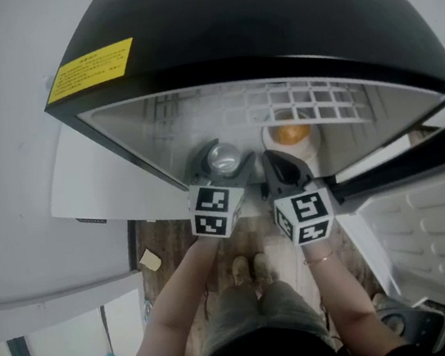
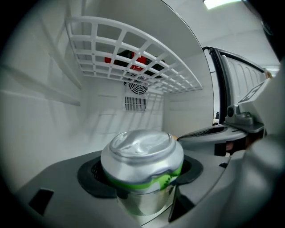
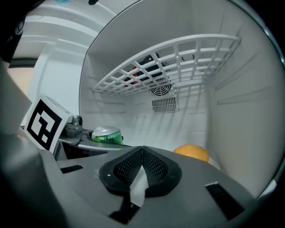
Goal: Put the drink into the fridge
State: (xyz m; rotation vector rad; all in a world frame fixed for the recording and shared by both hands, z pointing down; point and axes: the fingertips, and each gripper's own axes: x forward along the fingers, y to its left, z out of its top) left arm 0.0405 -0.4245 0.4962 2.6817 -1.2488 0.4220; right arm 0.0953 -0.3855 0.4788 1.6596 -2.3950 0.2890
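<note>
- Now the left gripper [image 2: 142, 185] clamps the can [image 2: 141, 153], held inside the fridge [image 2: 40, 116]: the placing step.
- Beside it, the right gripper [image 3: 141, 171] is pinched closed, empty.
- Farther in lies an orange [image 3: 191, 152]; next, likely set the can down clear of it, then release.

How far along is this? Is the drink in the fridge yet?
Not quite. Done: the fridge door is open and the can is at the compartment's mouth, below the wire shelf. In hand: the left gripper grips the can. Left: set it down, release, pull out. The right gripper is shut and empty.
</note>
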